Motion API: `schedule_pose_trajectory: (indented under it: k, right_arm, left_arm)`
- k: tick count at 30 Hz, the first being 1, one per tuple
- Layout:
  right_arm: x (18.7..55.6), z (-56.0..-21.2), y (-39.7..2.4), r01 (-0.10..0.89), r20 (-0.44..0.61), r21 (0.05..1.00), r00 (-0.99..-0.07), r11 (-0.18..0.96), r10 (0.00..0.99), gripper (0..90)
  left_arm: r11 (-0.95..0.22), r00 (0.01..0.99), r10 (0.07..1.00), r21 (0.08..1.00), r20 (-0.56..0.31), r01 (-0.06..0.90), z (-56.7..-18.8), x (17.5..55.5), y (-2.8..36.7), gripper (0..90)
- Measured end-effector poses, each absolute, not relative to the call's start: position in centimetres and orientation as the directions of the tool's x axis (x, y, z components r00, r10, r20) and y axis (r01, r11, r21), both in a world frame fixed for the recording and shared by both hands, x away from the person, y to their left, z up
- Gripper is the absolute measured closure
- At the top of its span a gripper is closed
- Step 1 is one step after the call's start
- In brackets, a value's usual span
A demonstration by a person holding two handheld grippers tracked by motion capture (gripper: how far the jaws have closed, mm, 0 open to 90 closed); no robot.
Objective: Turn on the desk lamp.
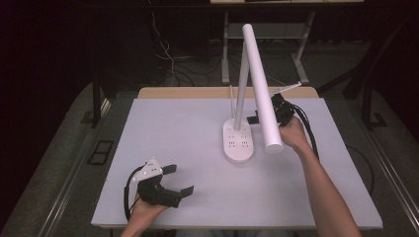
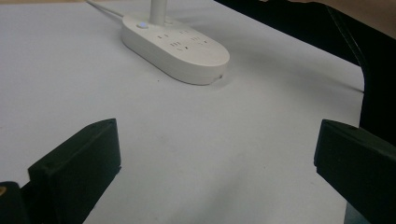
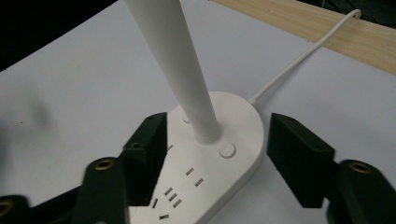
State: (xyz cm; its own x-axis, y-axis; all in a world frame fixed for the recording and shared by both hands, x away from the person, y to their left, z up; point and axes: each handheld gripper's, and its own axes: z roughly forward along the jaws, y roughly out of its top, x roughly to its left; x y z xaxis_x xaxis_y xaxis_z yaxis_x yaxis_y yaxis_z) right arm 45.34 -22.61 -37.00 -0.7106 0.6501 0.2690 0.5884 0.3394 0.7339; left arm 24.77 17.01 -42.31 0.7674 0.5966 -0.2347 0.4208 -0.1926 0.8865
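Lamp base (image 1: 239,143), a white oval with socket slots on top, stands right of centre on the grey table (image 1: 188,148), with the stem (image 1: 241,89) rising from its far end and the long white lamp head (image 1: 260,84) slanting down toward the near right. In the high view the right gripper (image 1: 262,116) sits just behind the lamp head, held by the person's right hand (image 1: 294,132), close to the stem and base. The left gripper (image 1: 178,178) rests near the front left of the table, well apart from the lamp, jaws spread and empty.

Left gripper view: both black jaws stand wide over bare table. The base lies ahead at a distance, a small button (image 2: 142,24) beside the stem foot.

Right gripper view: the jaws stand apart, straddling the narrow end of the base, neither pad seen touching it. The stem meets the base between them, with a round button (image 3: 227,150) just to its side and the white cable (image 3: 303,56) leading off toward the wooden edge (image 3: 327,32).

Assessment: the step appears to be pressing the button or gripping the stem. Recommended: centre the target before closing or lowering, descend slowly, and keep clear of the cable. The idle left gripper could steady the base if it tips.
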Motion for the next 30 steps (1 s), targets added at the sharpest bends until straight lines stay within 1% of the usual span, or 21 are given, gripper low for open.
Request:
schedule_pose_trajectory:
  k: [1, 4, 5, 6, 8, 9, 10, 14, 15, 17, 19, 30]
  right_arm:
    - [45.5, -37.2, -22.6, 0.59, 0.274, 0.734, -0.71, 0.336, 0.649, 45.8]
    - [45.8, -37.6, -22.5, 0.596, 0.279, 0.729, -0.707, 0.336, 0.65, 52.9]
    - [45.9, -37.7, -22.5, 0.598, 0.28, 0.729, -0.705, 0.333, 0.652, 55.0]
    - [45.9, -37.7, -22.5, 0.598, 0.28, 0.729, -0.705, 0.333, 0.652, 55.0]
    - [46.0, -38.0, -22.4, 0.603, 0.287, 0.727, -0.702, 0.33, 0.652, 59.8]
    - [46.2, -38.2, -22.5, 0.601, 0.29, 0.728, -0.706, 0.33, 0.647, 64.5]
    - [46.2, -38.2, -22.5, 0.601, 0.29, 0.728, -0.706, 0.33, 0.647, 64.5]
    - [46.4, -38.7, -22.2, 0.611, 0.305, 0.723, -0.7, 0.321, 0.646, 77.8]
    - [46.5, -39.0, -22.1, 0.617, 0.306, 0.718, -0.696, 0.323, 0.649, 83.8]
    - [46.7, -39.3, -22.0, 0.621, 0.309, 0.714, -0.695, 0.324, 0.649, 88.4]
    - [46.8, -39.7, -21.9, 0.627, 0.308, 0.707, -0.69, 0.327, 0.655, 89.6]
    - [47.3, -41.9, -20.5, 0.652, 0.326, 0.682, -0.676, 0.331, 0.66, 89.7]
  left_arm:
    - [-0.193, 0.768, 0.597, 0.886, -0.234, 0.42, -42.3, 24.8, 17.0, 0.0]
    - [-0.193, 0.768, 0.596, 0.887, -0.234, 0.42, -42.3, 24.8, 17.0, 0.0]
    - [-0.193, 0.768, 0.596, 0.887, -0.234, 0.42, -42.3, 24.8, 17.0, 0.0]
    - [-0.194, 0.768, 0.596, 0.886, -0.234, 0.42, -42.3, 24.8, 17.0, 0.0]
    - [-0.193, 0.767, 0.597, 0.886, -0.235, 0.421, -42.3, 24.8, 17.0, 0.0]
    - [-0.192, 0.767, 0.597, 0.886, -0.235, 0.422, -42.3, 24.8, 17.1, 0.0]
    - [-0.192, 0.767, 0.598, 0.886, -0.235, 0.421, -42.3, 24.8, 17.1, 0.0]
    - [-0.196, 0.767, 0.597, 0.886, -0.233, 0.421, -42.3, 24.8, 17.0, 0.0]
    - [-0.197, 0.768, 0.596, 0.886, -0.232, 0.42, -42.3, 24.8, 17.0, 0.0]
    - [-0.196, 0.768, 0.596, 0.886, -0.233, 0.421, -42.3, 24.8, 17.0, 0.0]
    - [-0.196, 0.767, 0.598, 0.886, -0.233, 0.421, -42.3, 24.9, 17.1, 0.0]
    - [-0.192, 0.761, 0.605, 0.884, -0.235, 0.426, -42.4, 25.0, 17.3, 0.0]
